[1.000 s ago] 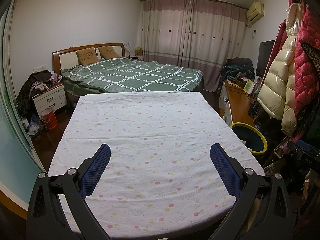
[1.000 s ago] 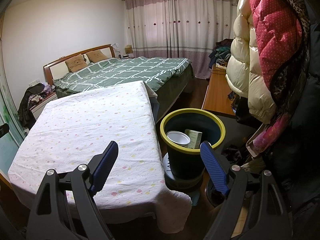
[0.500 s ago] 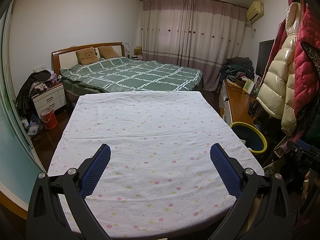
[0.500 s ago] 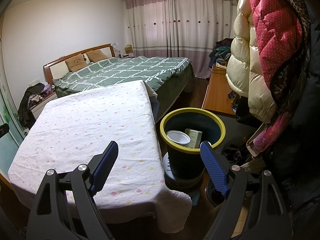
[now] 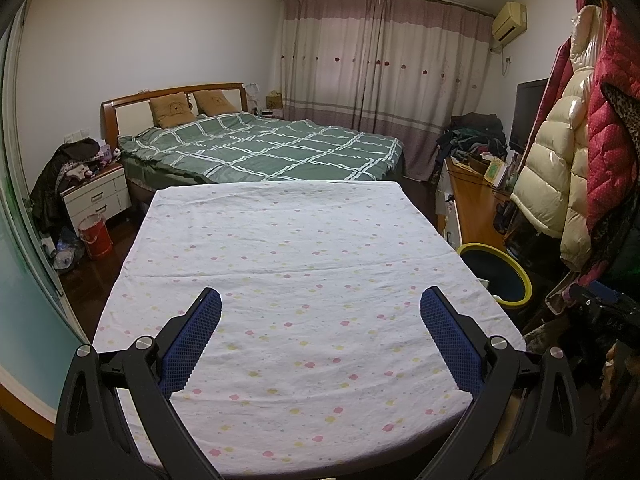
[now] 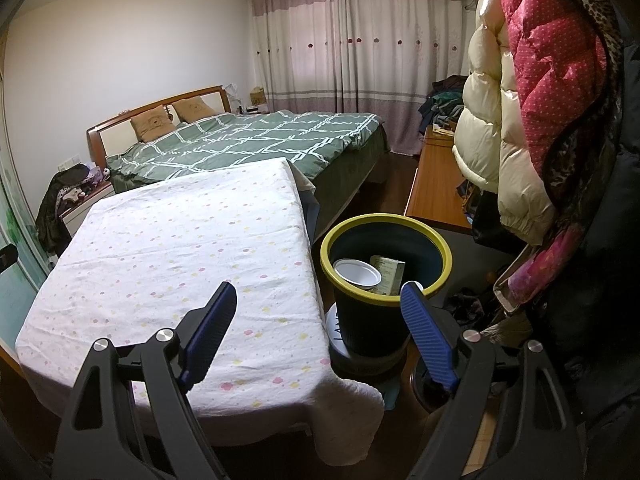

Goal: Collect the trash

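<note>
A dark trash bin with a yellow rim (image 6: 386, 276) stands on the floor right of the table; it also shows in the left wrist view (image 5: 496, 276). Inside it lie a white paper bowl (image 6: 357, 274) and a small carton (image 6: 387, 273). My right gripper (image 6: 318, 300) is open and empty, held above the table's right edge, near the bin. My left gripper (image 5: 320, 304) is open and empty above the table covered with a flowered white cloth (image 5: 288, 264). No trash shows on the cloth.
A green-quilted bed (image 5: 264, 148) lies beyond the table. Hanging puffer coats (image 6: 532, 100) crowd the right side, over a wooden desk (image 6: 434, 184). A nightstand (image 5: 96, 196) and a red bucket (image 5: 95, 236) stand at the left.
</note>
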Motion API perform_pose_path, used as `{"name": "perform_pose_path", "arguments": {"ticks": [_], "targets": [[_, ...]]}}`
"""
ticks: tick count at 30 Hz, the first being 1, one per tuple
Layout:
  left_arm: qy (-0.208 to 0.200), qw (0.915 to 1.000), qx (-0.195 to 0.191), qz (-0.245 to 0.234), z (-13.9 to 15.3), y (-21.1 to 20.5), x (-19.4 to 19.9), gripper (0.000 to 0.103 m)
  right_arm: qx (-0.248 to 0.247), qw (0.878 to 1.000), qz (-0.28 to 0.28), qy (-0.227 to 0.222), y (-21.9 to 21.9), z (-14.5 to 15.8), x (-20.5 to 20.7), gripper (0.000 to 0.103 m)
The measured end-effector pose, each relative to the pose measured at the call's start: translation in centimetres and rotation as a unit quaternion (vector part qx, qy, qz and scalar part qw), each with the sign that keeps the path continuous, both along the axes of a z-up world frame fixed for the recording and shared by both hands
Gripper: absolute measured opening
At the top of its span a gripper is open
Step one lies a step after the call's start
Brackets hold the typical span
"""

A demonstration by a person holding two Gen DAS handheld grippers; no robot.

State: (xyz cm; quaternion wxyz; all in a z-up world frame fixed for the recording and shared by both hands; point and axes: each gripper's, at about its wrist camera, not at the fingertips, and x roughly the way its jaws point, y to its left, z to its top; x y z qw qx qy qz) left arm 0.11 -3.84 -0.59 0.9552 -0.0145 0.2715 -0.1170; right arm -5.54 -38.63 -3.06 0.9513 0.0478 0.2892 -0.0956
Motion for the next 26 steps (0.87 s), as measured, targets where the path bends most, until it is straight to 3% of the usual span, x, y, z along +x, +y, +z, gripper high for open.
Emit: {"name": "perform_pose_path", "arguments": {"ticks": [17,21,26], "targets": [[0.009,0.9999,-0.004,-0.003,-0.2,0.4,0.6,0.098,0.004,1.0,0.003,0.003,0.1,-0.5,0.1,0.08],[0.027,0.9996,0.003,0.003,-0.4,0.7,2.9,0.098,0.013,1.0,0.014,0.006,0.0,-0.5,1.2,0.081],[0.045,0.9977,0.031,0.038,-2.5,1.8,8.1,0.098,0.025,0.998,0.052,0.017,1.0,-0.9,5.9,0.084]]}}
